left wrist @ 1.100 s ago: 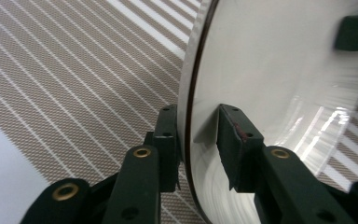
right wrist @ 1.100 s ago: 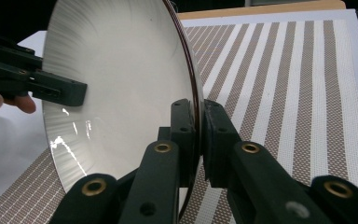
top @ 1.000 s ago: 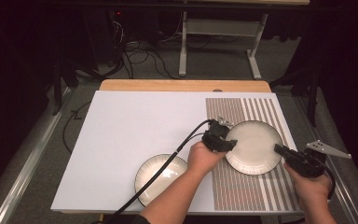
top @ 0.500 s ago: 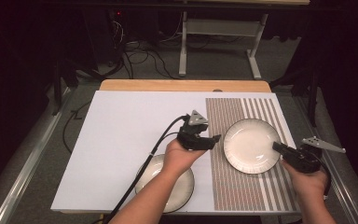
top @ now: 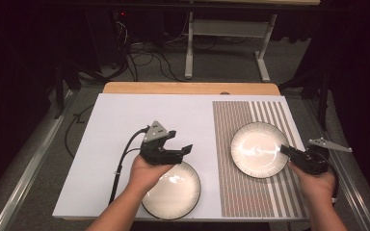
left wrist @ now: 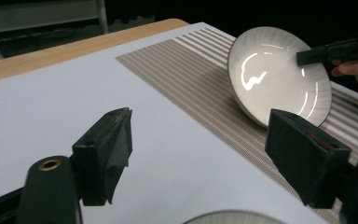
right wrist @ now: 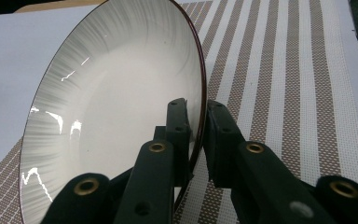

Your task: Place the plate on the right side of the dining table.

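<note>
High view: the right tool [top: 285, 149] pinches the rim of the plate [top: 257, 149] on the striped mat [top: 231, 192] to hold it tipped up, while the left tool [top: 180, 142], just opened and empty, sits left of the mat above the second plate [top: 173, 190].

Bright tabletop, dark surroundings, glare on plate [right wrist: 112, 107], soft focus.

My left gripper [top: 177, 144] points toward three o'clock, and its jaws have just been opening, with nothing between them. My right gripper [top: 285, 149] points toward nine o'clock, jaws squeezed tight.
</note>
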Motion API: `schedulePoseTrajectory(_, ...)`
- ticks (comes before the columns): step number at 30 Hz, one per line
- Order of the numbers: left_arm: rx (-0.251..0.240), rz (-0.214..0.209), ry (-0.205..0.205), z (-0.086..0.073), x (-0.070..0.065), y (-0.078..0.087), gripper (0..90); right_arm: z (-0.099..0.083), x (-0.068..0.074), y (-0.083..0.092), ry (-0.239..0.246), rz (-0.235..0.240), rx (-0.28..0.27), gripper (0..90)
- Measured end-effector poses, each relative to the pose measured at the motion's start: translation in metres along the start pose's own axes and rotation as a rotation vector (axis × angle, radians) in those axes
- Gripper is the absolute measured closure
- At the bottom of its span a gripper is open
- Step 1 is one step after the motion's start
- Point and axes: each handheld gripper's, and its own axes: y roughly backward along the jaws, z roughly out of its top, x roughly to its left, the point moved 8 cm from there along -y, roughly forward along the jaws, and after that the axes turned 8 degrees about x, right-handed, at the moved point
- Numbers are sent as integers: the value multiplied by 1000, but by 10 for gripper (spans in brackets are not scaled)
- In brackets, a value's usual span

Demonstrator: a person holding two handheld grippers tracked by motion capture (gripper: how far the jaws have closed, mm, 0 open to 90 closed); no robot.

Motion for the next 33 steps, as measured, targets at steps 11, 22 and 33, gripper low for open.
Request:
schedulePoseTrajectory(11, -63, 45, 29, -36, 30, 51, 155, 1, -4, -7, -18, -8, 18, 825)
schedulePoseTrajectory(22, -127, 128, 82, -62, 59, 86, 24, 2, -8, -13, -52, -10, 39, 820)
schedulePoseTrajectory(33, -114, 148, 53, -63, 61, 85, 23, -3, -18, -24, -67, -74, 86, 819)
